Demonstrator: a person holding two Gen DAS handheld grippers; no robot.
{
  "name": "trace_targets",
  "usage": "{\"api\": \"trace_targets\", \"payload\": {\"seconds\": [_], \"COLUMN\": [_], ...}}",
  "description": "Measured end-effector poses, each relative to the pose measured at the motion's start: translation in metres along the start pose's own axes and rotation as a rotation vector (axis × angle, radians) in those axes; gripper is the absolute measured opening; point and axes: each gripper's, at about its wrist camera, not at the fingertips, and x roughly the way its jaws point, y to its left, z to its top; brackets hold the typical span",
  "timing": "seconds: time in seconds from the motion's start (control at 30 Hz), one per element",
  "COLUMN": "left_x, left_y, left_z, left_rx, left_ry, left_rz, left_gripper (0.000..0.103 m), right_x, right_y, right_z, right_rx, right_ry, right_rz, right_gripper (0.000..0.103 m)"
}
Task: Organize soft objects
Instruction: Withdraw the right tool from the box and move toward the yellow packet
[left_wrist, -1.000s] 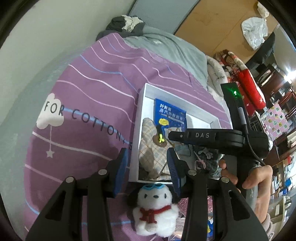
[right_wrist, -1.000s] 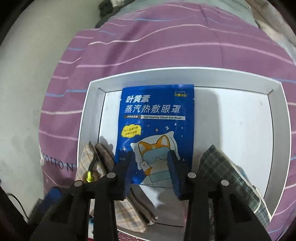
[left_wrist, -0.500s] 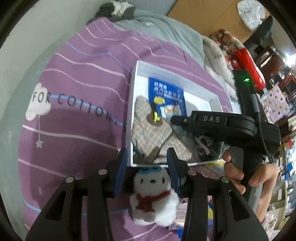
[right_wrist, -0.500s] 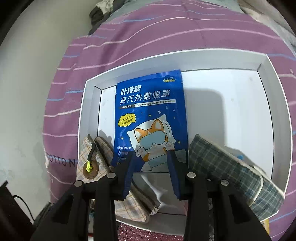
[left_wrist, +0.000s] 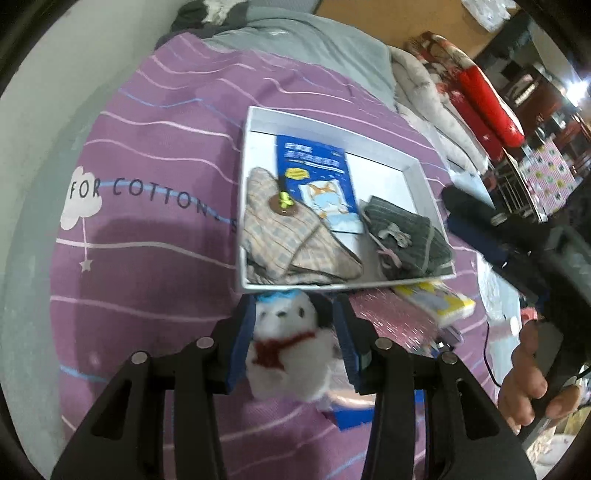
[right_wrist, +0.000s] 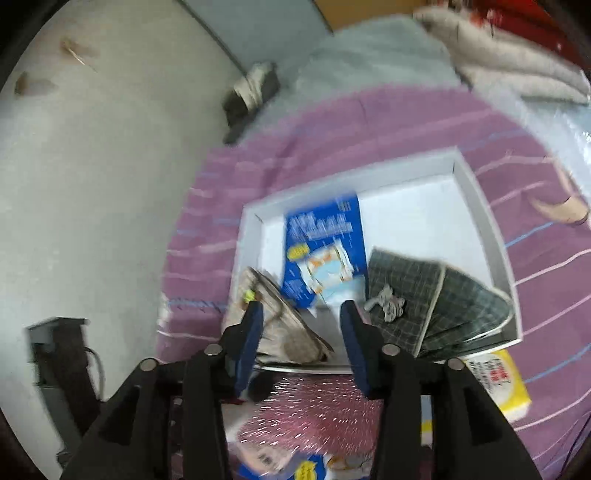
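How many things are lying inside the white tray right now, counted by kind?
In the white tray:
Plaid fabric items: 2, the beige plaid one and the dark green plaid one
Blue eye mask packets: 1
Total: 3

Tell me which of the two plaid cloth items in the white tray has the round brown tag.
The beige plaid one at the tray's left side; the dark green plaid one on the right carries a small grey bow instead.
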Motion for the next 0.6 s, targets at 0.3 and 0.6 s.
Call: {"api": "trace_targets", "payload": {"seconds": [0.3, 0.6], "left_x": [-0.010, 0.000], "left_y": [-0.011, -0.024], "left_z": [-0.005, -0.003], "left_rx": [0.016, 0.034], "left_ry": [0.011, 0.041], "left_rz": [0.020, 0.009], "left_gripper": [0.045, 0.045], "right_x": [-0.011, -0.007], "right_y": [0.008, -0.013], "right_z": [-0.005, -0.012], "right_rx": [-0.089, -0.101], "right_ry": [0.016, 0.085], "right_rz": [-0.031, -0.184], "right_gripper": [0.080, 0.080]}}
